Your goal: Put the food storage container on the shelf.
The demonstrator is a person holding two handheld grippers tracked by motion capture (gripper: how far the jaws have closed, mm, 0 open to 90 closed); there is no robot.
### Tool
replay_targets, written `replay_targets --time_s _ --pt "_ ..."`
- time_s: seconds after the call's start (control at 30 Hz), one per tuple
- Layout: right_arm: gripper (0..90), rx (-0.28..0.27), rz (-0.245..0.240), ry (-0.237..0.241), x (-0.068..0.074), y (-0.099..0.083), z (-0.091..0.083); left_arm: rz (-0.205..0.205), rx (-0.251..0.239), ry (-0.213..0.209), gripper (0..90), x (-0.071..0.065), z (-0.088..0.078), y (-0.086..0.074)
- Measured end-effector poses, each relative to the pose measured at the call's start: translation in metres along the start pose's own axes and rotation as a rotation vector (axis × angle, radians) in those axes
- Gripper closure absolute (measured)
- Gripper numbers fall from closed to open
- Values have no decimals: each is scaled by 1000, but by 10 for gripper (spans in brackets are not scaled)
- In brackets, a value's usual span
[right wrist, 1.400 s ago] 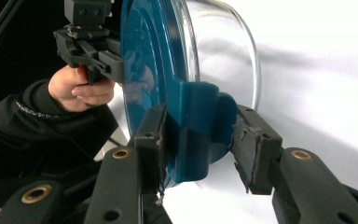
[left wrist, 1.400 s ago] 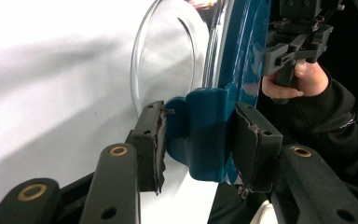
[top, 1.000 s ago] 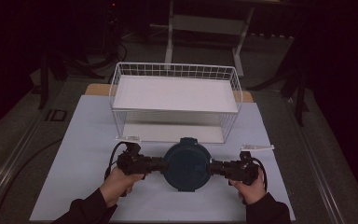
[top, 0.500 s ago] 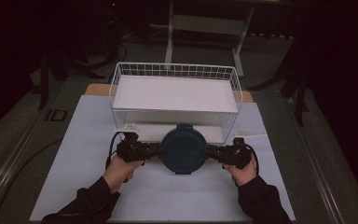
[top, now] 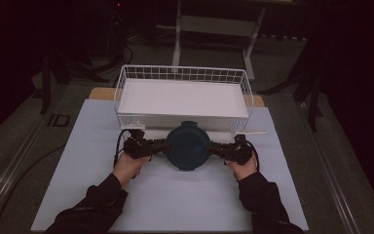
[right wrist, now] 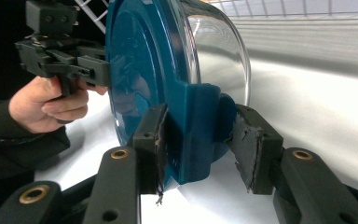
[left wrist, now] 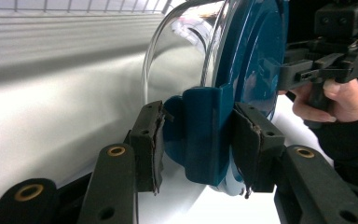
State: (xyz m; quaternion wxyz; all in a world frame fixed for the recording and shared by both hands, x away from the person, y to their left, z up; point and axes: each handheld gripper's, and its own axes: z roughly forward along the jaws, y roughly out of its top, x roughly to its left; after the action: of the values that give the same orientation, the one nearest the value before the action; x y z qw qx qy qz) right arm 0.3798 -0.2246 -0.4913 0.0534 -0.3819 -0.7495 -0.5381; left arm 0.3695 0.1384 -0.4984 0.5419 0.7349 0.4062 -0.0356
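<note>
Two grippers hold one round bowl with a blue lid (top: 188, 147) between them. From the high view, the left gripper (top: 152, 145) is on one side of the bowl and the right gripper (top: 220, 149) is on the other side. The bowl is just in front of a white wire basket (top: 121, 87), close to its near wall. The basket sits on the white worktop (top: 175, 200). Nothing lies in the basket that I can see.

From the left gripper view, the jaws of the left gripper (left wrist: 196, 147) are clamped on a blue tab on the lid's edge. The bowl (left wrist: 193, 60) under the lid is clear, like glass. The bowl is turned on its side, with the lid facing away from the basket. The other hand (left wrist: 328, 98) and its gripper are on the far side.

From the right gripper view, the jaws of the right gripper (right wrist: 198, 149) are clamped on the tab on the opposite side of the lid (right wrist: 140, 70).

I think the job is to put the bowl in the basket. The grabbing looks done. What is left is to carry it over the basket wall, set it down, and let go.
</note>
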Motion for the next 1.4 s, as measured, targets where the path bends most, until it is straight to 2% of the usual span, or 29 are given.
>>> replay_targets --time_s 0.17,0.2,0.27,0.47,0.67,0.7,0.83,0.87,0.93,1.1,1.17,1.3,1.4 --pt "566 9 -8 -31 -5 2 6 -7 5 30 557 4 4 1" --pt "565 11 -9 -36 -5 2 7 -3 12 53 557 6 6 0" --pt "565 23 -16 -54 -8 2 11 6 22 65 557 8 8 -1" --pt "563 4 -4 -52 -12 2 15 -5 14 72 557 10 9 1" --pt "555 4 27 -49 -17 3 16 -9 15 73 552 10 12 5" --pt "548 0 25 -76 -16 4 16 -10 14 84 546 9 12 5" --pt "557 3 12 -110 -13 6 16 -45 8 71 538 12 14 6" --pt "564 1 -7 -121 -11 6 16 -60 7 64 536 14 14 5" --pt "568 -4 -8 -141 -9 7 17 -103 -2 52 526 17 16 4" --pt "539 -13 -18 -161 -9 7 18 -83 -24 34 506 21 17 0" --pt "530 -16 -12 -166 -10 7 18 -69 -42 53 484 20 18 -1" --pt "496 -19 -15 -184 -8 8 21 -84 -63 78 468 20 18 2" --pt "499 -19 -12 -203 -6 11 22 -76 -73 112 453 20 19 3"
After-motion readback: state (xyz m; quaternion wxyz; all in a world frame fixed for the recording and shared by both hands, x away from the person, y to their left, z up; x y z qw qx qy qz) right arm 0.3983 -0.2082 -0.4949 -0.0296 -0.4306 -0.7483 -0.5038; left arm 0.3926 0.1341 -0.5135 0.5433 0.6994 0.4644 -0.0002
